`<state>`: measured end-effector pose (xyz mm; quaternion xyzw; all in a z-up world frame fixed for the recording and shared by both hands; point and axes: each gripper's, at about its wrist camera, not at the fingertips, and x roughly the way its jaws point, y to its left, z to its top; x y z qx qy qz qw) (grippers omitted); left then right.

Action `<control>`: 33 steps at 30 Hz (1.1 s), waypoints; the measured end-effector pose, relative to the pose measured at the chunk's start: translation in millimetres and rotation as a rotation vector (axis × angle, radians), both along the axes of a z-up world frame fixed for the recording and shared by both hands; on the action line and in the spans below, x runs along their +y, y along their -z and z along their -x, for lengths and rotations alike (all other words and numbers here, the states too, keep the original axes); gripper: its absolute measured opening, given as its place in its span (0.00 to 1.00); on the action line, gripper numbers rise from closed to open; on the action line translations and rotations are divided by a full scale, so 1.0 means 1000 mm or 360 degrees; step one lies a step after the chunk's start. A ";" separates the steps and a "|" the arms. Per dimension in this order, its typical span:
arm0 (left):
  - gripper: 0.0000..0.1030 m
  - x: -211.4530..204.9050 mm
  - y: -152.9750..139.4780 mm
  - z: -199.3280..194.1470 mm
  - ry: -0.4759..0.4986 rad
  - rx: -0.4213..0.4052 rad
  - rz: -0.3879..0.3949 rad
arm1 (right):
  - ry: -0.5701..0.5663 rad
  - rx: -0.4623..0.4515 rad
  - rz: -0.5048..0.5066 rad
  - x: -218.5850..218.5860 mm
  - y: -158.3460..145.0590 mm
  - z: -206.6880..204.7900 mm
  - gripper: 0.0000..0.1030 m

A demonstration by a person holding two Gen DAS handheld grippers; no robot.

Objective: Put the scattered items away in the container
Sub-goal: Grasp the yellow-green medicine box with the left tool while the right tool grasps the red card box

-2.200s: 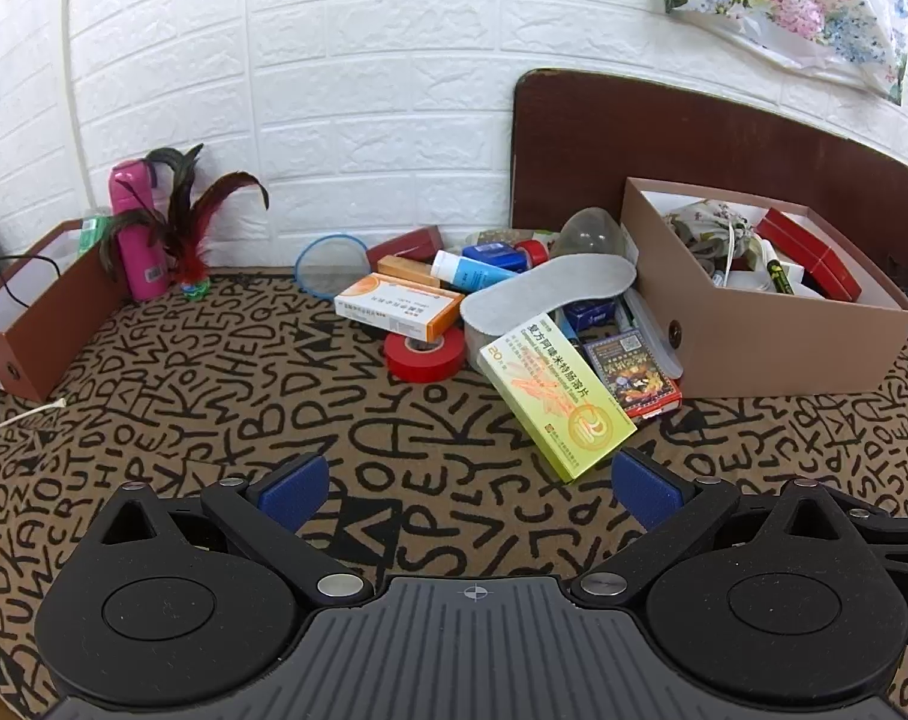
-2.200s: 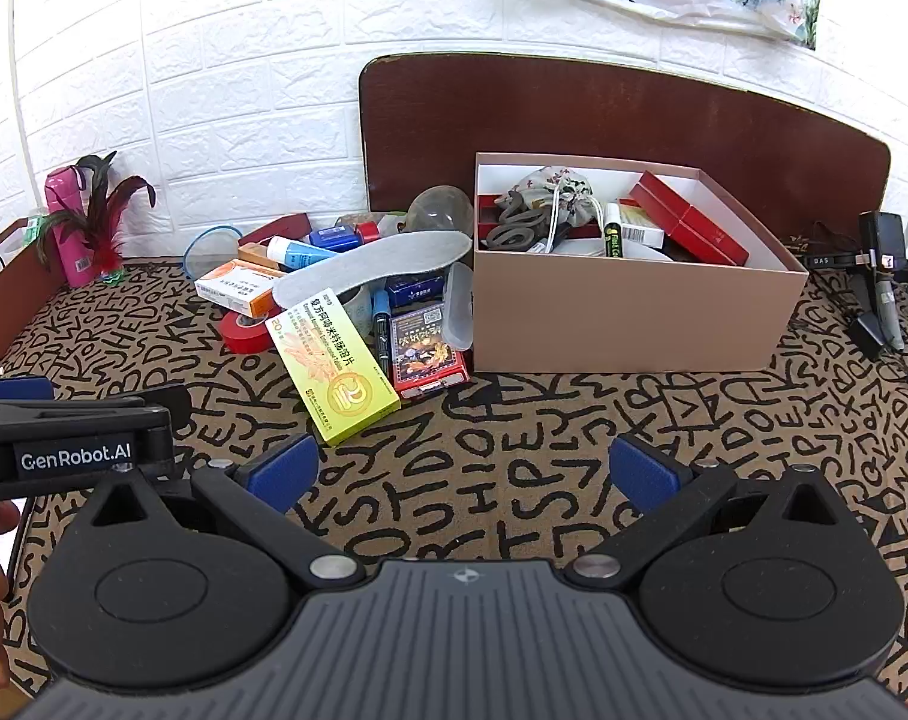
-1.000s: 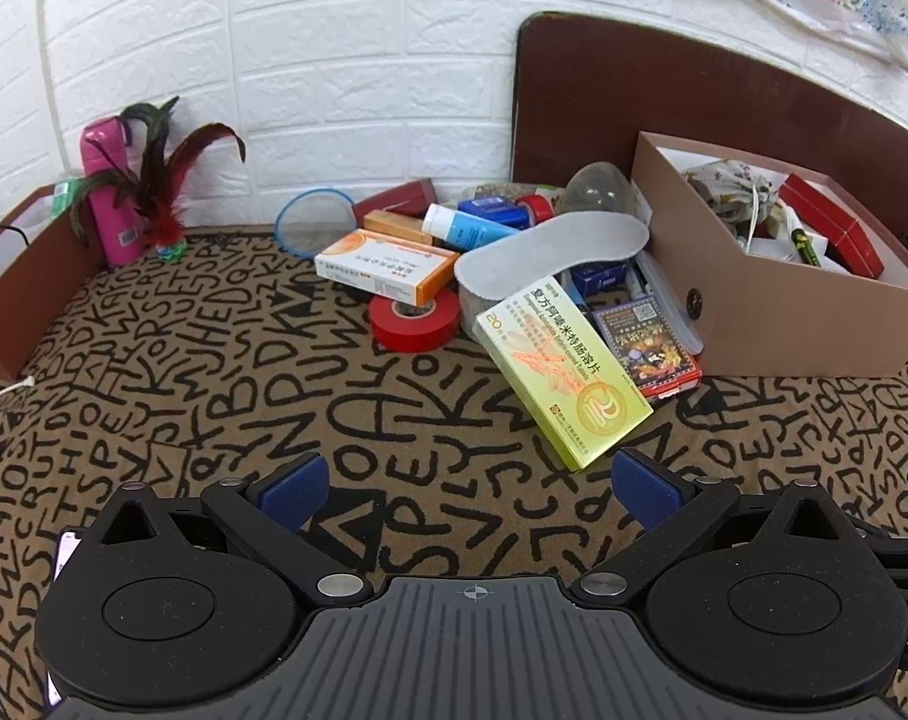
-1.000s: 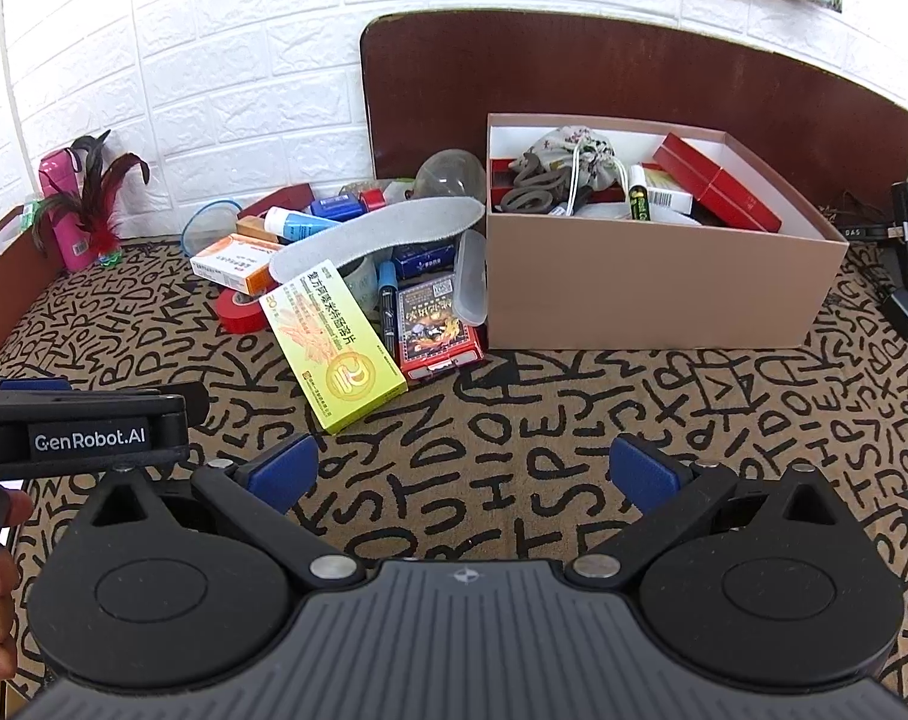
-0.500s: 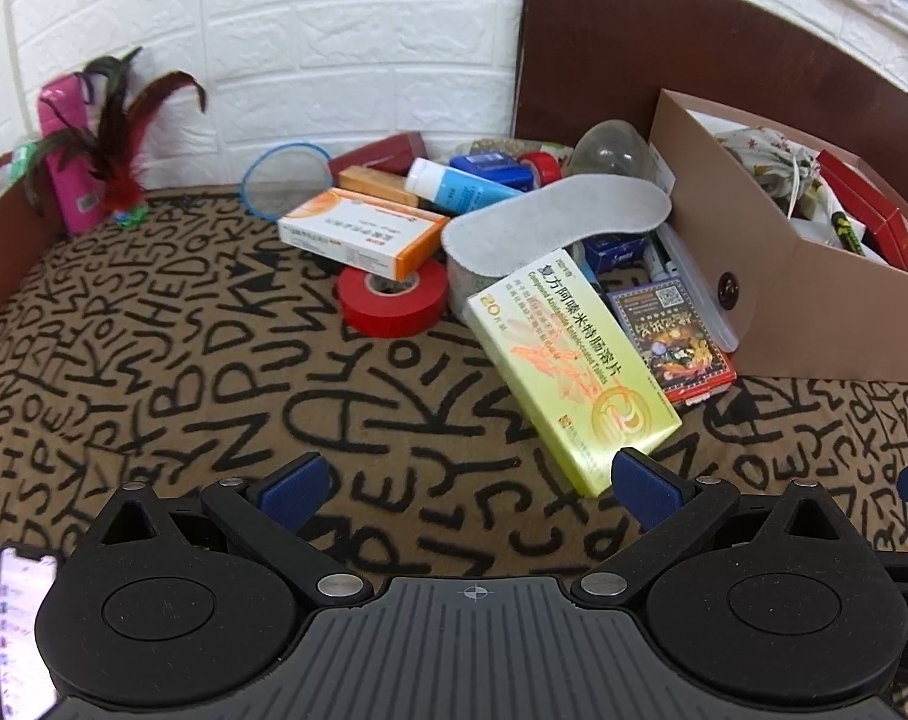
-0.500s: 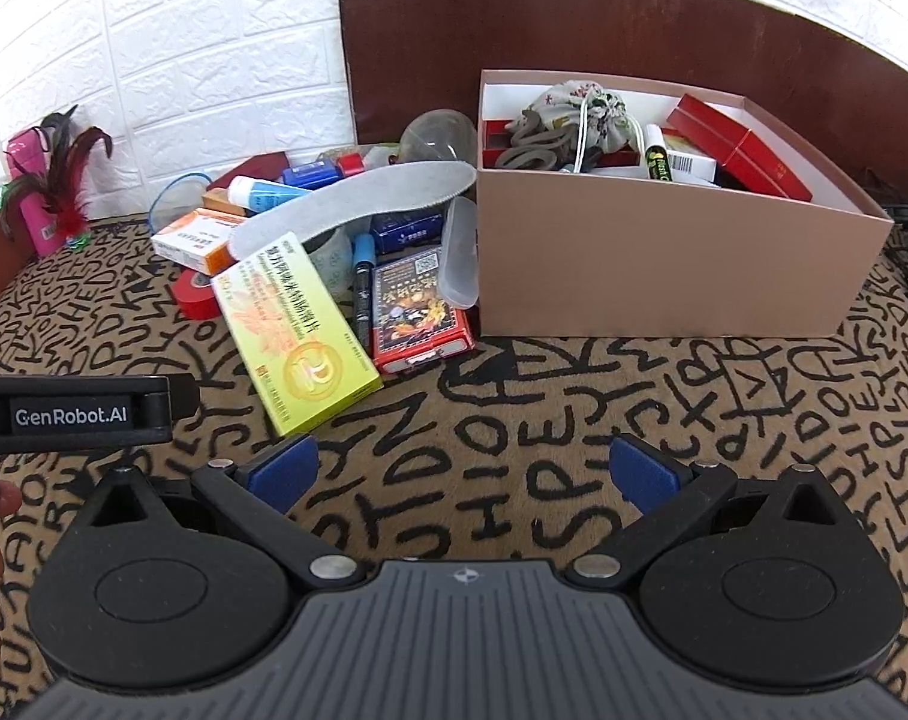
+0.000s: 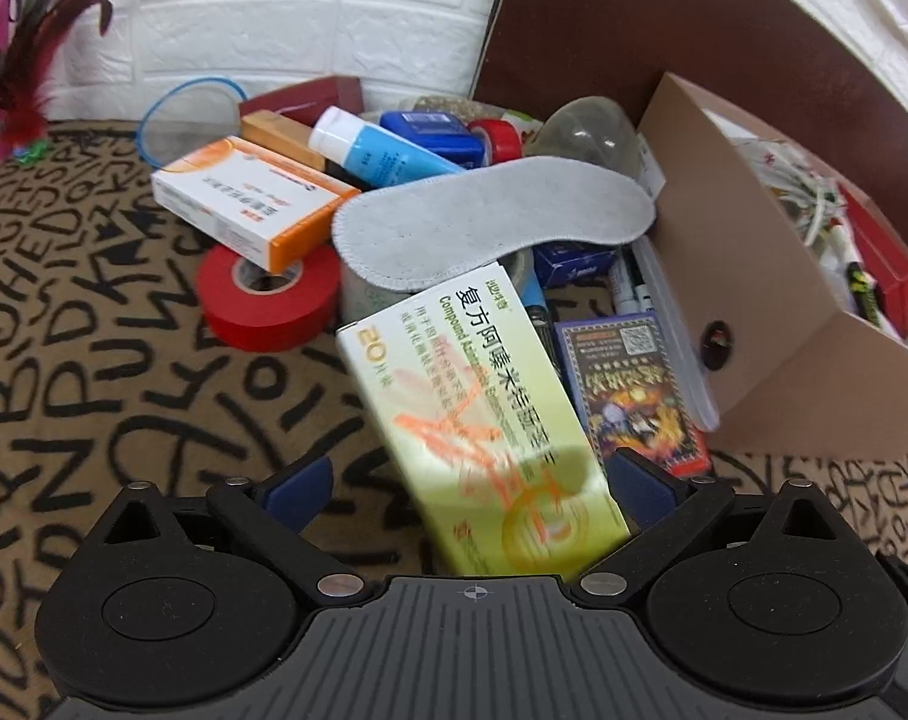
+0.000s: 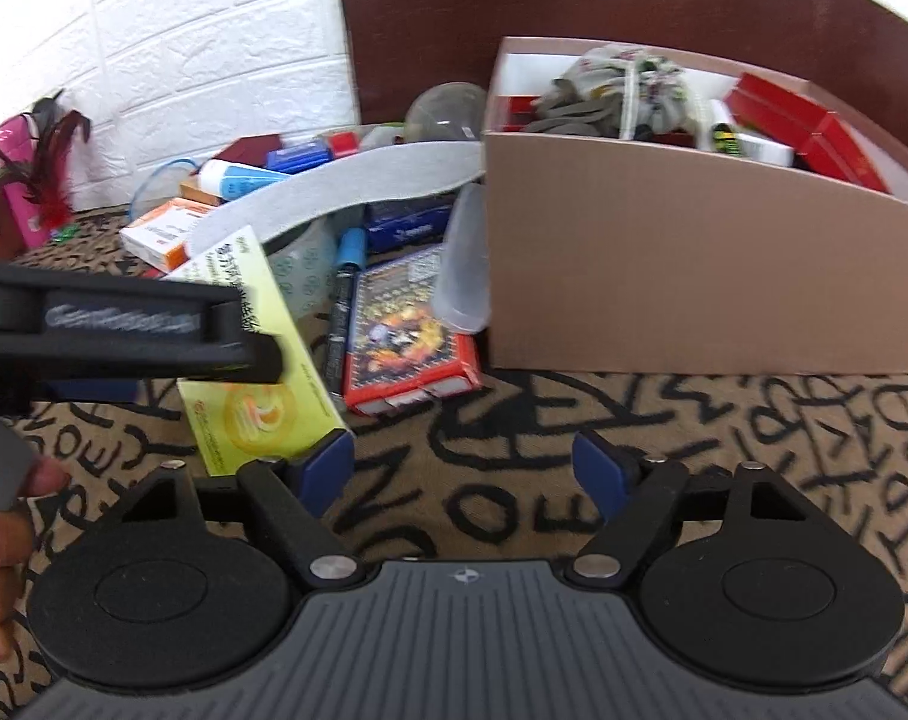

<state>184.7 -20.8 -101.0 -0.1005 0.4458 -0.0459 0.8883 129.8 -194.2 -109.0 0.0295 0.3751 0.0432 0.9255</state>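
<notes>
Left tool (image 7: 466, 489): jaws wide, astride the yellow-green medicine box (image 7: 478, 414), pads not touching it.
Right tool (image 8: 466, 471): jaws just narrowing, still apart, nothing between.
Medicine box: flat on surface, beside brown container (image 8: 682, 258).

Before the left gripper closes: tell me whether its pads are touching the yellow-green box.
Cannot tell. In the left wrist view the yellow-green box lies between the open left gripper's pads; one pad is clear, the other sits at its edge with no plain gap.
</notes>
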 end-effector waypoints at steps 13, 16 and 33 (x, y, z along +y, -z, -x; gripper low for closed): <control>0.74 0.024 0.016 -0.004 0.0034 -0.0045 0.0002 | -0.0125 -0.0029 0.0008 0.015 0.012 -0.027 0.71; 0.69 0.034 0.016 0.000 0.0040 -0.0040 0.0029 | -0.0136 -0.0040 0.0029 0.021 0.017 -0.034 0.70; 0.39 0.063 0.017 0.069 0.0229 0.0120 0.0159 | -0.0244 0.0130 -0.0076 0.010 0.006 0.041 0.63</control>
